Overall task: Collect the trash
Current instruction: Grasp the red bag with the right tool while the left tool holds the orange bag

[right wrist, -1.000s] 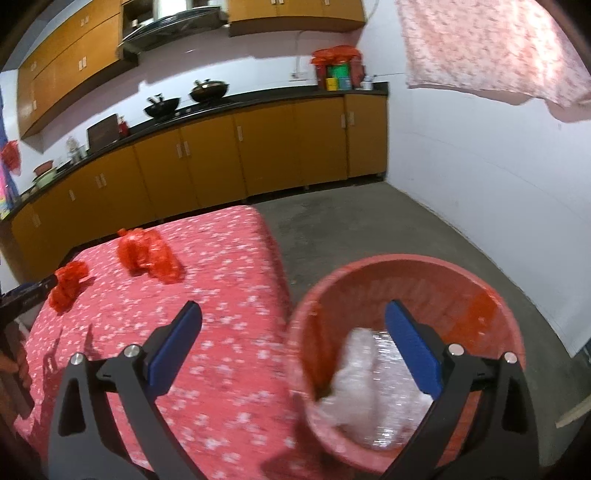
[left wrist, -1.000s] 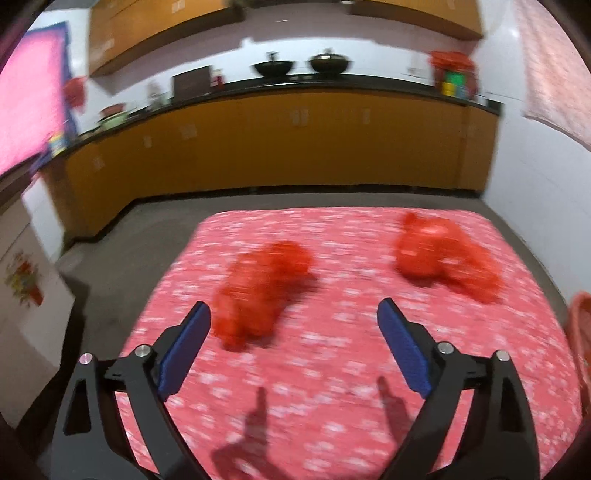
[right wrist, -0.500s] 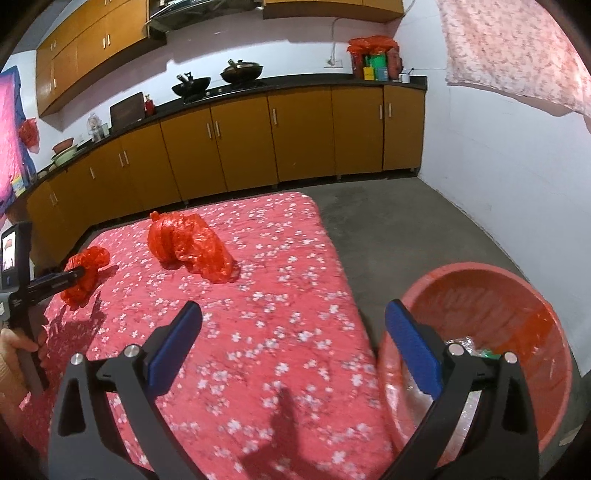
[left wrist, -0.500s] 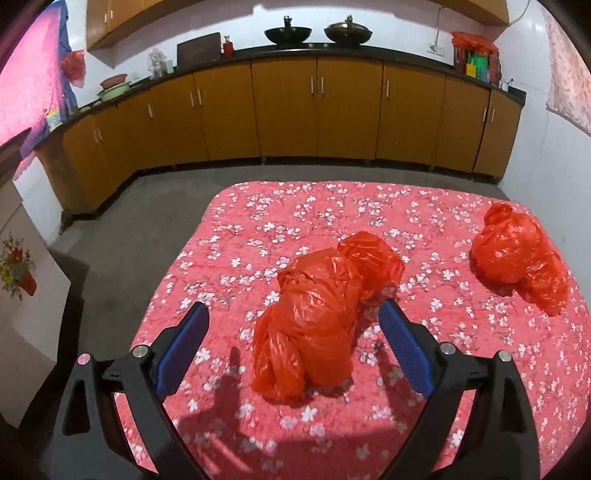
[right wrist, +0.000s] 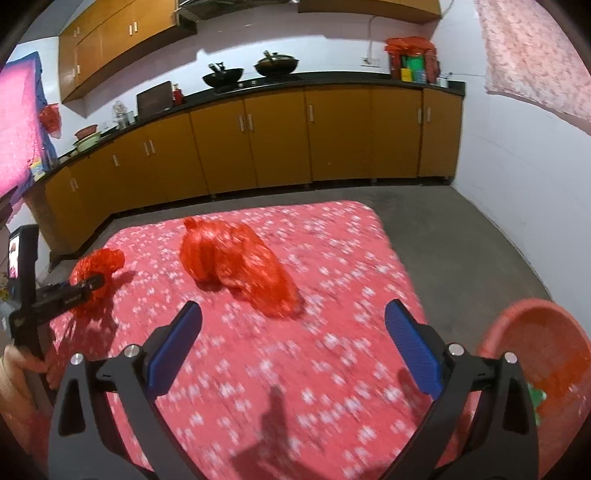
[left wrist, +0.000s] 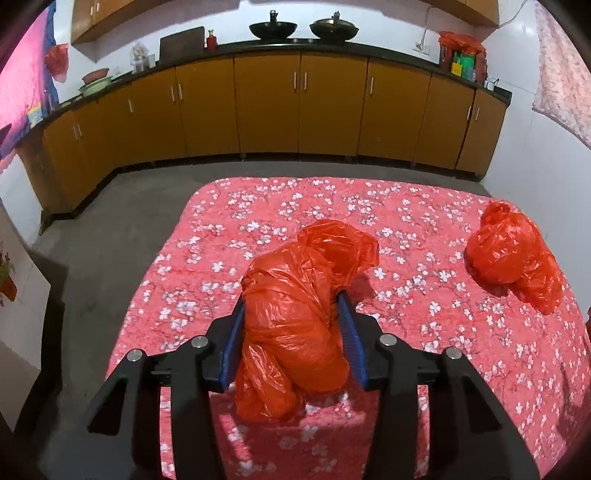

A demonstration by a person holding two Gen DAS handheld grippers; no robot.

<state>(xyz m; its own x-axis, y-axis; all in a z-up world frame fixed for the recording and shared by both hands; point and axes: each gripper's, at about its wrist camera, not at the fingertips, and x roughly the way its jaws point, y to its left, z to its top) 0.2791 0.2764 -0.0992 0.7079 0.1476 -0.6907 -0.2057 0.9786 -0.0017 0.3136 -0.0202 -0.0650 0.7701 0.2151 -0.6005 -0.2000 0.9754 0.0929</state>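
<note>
Orange-brown kitchen cabinets (left wrist: 303, 110) are running along the far wall under a dark countertop, with two black woks (left wrist: 273, 28) sitting on it. Nearer the cameras, a table is lying under a red tablecloth (left wrist: 280, 206) printed with small white blossoms.

Two crumpled red plastic bags are resting on that cloth. The near bag (left wrist: 295, 325) is glossy, wrinkled and translucent, twisted into a lumpy bundle with a puffed knot at its far end. The left gripper (left wrist: 293, 328) is clamping it: both blue pads (left wrist: 349, 332) are pressing into the bag's sides, and the plastic is bulging out above and below them. In the right wrist view the same bag (right wrist: 96, 271) is showing at the left edge of the table with the black left gripper (right wrist: 86, 284) closed on it.

The second bag (left wrist: 511, 258) is sitting well apart from the first, toward the right side of the cloth. It is equally shiny and creased, with a small tied tuft on top and a looser tail trailing toward the table's edge. From the right wrist view it (right wrist: 236, 262) is looking blurred.

The right gripper (right wrist: 293, 350) is hovering above the cloth with its jaws spread wide, holding nothing, the second bag lying ahead of it. A red basin (right wrist: 535, 354) is standing on the floor just beside the table's right side.
</note>
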